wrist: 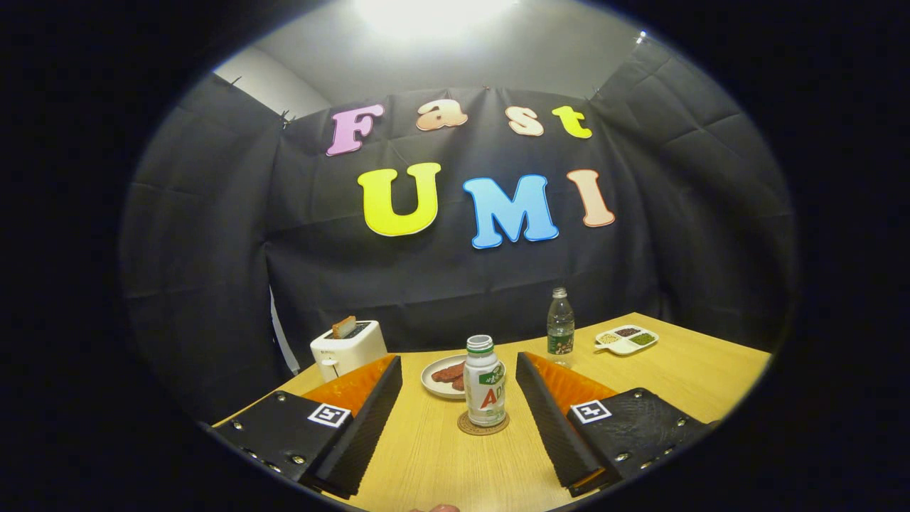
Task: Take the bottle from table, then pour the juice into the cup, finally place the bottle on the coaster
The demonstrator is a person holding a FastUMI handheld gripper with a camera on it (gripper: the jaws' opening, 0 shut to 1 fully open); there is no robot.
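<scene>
On the tabletop (697, 370), a toaster (348, 348) sits far left, then a plate (444, 375). The juice bottle (485, 382) stands upright on its coaster (483, 425) (untouched), between the wide-open hand-held gripper (458, 373) fingers; a water bottle (560, 327) stands beyond.

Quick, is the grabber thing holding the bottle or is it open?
Gripper: open, holding nothing. The bottle stands on the coaster between its fingers, and neither finger touches it.
</scene>
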